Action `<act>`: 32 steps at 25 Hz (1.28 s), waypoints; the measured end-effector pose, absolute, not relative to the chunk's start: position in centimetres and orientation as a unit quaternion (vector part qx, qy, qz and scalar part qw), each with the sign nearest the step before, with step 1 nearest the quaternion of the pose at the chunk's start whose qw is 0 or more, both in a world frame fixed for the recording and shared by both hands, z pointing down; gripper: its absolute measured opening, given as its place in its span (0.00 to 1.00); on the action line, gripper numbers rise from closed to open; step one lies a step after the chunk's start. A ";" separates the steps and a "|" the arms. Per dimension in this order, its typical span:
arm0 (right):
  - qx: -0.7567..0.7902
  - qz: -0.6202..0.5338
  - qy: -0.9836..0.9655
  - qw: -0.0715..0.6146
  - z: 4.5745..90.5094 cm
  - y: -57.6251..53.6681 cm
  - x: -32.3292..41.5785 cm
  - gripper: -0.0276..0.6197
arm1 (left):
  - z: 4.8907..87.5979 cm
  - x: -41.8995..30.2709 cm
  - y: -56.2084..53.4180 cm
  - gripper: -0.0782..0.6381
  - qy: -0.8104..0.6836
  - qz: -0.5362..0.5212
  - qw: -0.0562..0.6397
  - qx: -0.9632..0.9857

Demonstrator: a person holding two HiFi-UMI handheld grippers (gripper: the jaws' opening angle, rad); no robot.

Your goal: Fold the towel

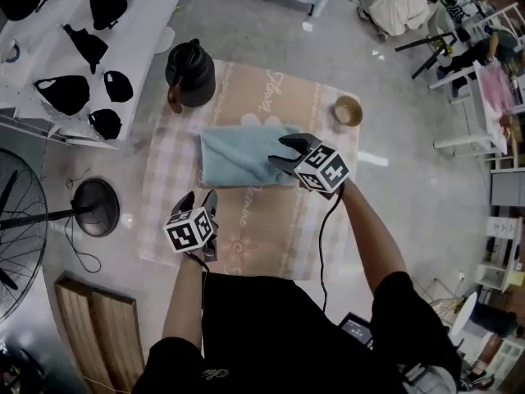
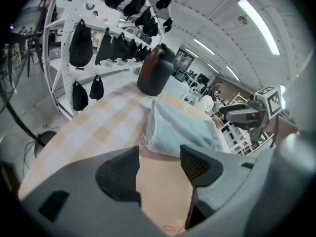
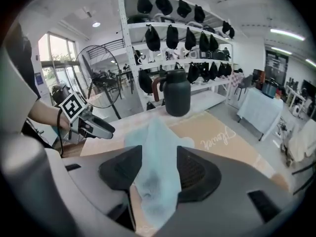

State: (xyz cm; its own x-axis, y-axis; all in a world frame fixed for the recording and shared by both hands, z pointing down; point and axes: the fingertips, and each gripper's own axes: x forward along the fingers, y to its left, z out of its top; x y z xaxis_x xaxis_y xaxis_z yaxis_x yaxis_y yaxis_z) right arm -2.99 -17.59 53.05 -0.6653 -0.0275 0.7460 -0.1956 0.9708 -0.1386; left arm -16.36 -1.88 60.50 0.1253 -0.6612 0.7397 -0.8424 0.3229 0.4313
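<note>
A light blue towel [image 1: 234, 154] lies folded on the patterned tablecloth [image 1: 246, 228] in the head view. My right gripper [image 1: 283, 153] is at the towel's right edge and is shut on it. In the right gripper view the cloth [image 3: 155, 142] fills the gap between the pads of that gripper [image 3: 159, 157] and rises from the table toward it. My left gripper [image 1: 198, 199] hovers over the cloth nearer the table's front edge, apart from the towel. Its jaws stand open and empty [image 2: 160, 157], and the towel [image 2: 180, 127] lies just beyond them.
A black jug [image 1: 190, 74] stands at the table's far left corner and a small round bowl [image 1: 348, 111] at the far right. White shelves with black caps [image 1: 74, 48] stand to the left. A floor fan [image 1: 16, 220] and its round base [image 1: 97, 208] are beside the table.
</note>
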 end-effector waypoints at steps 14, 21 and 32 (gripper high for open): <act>-0.102 0.033 -0.874 0.474 56.6 -17.6 -16.8 0.39 | 61.8 -16.5 -4.8 0.46 -0.659 -0.010 0.538 0.526; -0.138 0.034 -0.851 0.506 61.0 -18.4 -20.2 0.36 | 63.9 -17.5 -5.7 0.46 -0.669 -0.001 0.550 0.500; -0.182 0.043 -0.825 0.534 65.0 -17.9 -21.9 0.34 | 66.3 -17.2 -5.4 0.45 -0.672 0.025 0.561 0.484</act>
State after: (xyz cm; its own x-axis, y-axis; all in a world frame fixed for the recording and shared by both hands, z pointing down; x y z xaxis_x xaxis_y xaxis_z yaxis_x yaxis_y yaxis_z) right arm -21.87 -17.89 64.99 -0.3636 0.3457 0.8651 0.2545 0.9301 -0.2647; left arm -17.19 -5.40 66.29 0.0968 -0.6210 0.7778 -0.6779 0.5310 0.5084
